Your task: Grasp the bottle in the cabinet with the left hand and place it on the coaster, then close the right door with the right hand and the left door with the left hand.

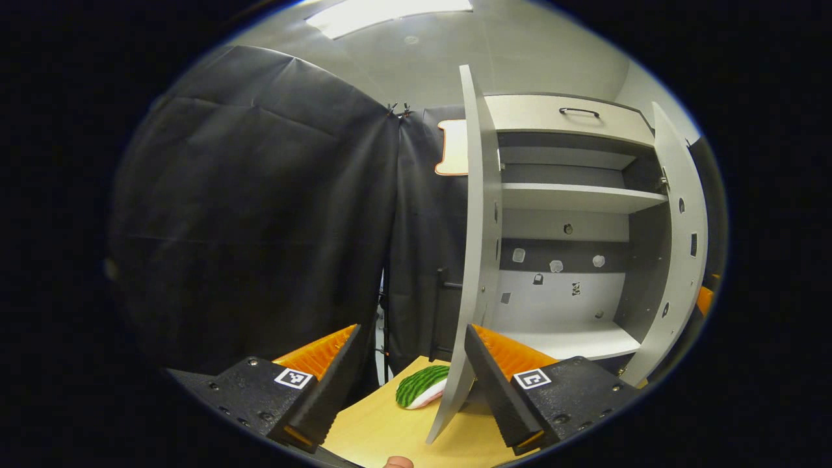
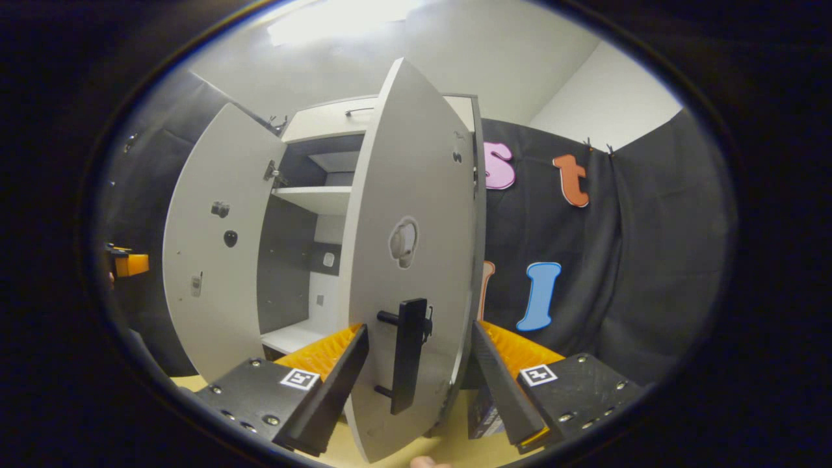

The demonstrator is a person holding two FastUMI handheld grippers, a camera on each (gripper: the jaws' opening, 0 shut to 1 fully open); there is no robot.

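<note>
Black cloth walls surround a wooden table (image 1: 390, 432). Nearest, the left gripper (image 1: 409, 383) is spread apart, the left door's (image 1: 478, 260) edge between its fingers; a green-striped coaster (image 1: 422, 385) lies just beyond. The right gripper (image 2: 419, 383) gapes around the right door's (image 2: 416, 195) handle (image 2: 409, 354). Farther, cabinet shelves (image 1: 572, 195) stand bare.

I see the cabinet (image 1: 572, 214) standing on the worktop (image 1: 390, 429), both doors swung open. Its left door (image 1: 478, 260) stands edge-on before my left claw (image 1: 406, 383); what may be the coaster (image 1: 422, 387) lies just left of it.
</note>
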